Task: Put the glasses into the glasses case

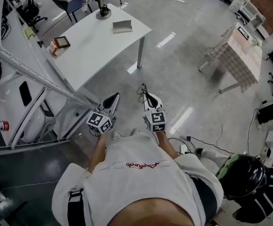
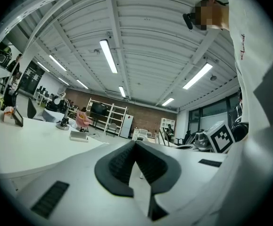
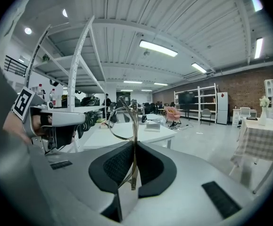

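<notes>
The glasses case [image 1: 122, 26] is a grey box that lies on the far side of the white table [image 1: 94, 46]; it also shows small in the left gripper view [image 2: 78, 136] and the right gripper view [image 3: 151, 126]. My right gripper [image 1: 148, 97] [image 3: 135, 145] is shut on the thin wire-framed glasses [image 3: 123, 120], which stick up from its jaws [image 1: 143, 89]. My left gripper [image 1: 113, 99] [image 2: 135, 142] is shut with nothing in it. I hold both grippers close to my body, over the floor and well short of the table.
A black stand [image 1: 103, 11] and a small framed box [image 1: 60, 44] also sit on the white table. A metal shelf rack [image 1: 18, 69] runs along the left. A checked-cloth table [image 1: 240, 55] stands at the right. A person in a dark helmet [image 1: 242, 175] crouches at bottom right.
</notes>
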### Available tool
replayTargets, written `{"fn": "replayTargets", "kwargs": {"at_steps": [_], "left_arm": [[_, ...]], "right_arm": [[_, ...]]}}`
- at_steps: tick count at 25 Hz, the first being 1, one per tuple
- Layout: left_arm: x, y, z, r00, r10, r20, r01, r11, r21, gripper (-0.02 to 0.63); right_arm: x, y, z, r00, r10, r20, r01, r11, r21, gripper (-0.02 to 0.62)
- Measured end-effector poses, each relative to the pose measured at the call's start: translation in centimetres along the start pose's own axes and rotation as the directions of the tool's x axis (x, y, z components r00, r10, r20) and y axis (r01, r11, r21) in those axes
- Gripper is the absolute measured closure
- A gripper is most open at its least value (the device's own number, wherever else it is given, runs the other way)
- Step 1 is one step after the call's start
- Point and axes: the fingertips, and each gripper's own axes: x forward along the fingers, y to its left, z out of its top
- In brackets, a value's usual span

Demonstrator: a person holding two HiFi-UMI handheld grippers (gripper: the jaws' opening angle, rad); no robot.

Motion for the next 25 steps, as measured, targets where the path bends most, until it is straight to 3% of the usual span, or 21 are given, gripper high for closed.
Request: {"fn": "replayTargets", "kwargs": {"at_steps": [13, 25], "left_arm": [[3.9, -2.9, -2.2, 1.000, 0.013, -0.026, -0.013, 1.000, 0.003, 0.611], [6.5, -1.3, -1.9, 1.000, 0.019, -0.005, -0.019, 1.000, 0.004, 0.611]], "right_arm": [[-0.5, -4.0, -2.2, 0.999, 0.050, -0.019, -0.050, 0.999, 0.007, 0.574], [2.1, -5.3, -1.8, 0.998, 0.068, -0.017, -0.068, 0.998, -0.001, 0.574]]}}
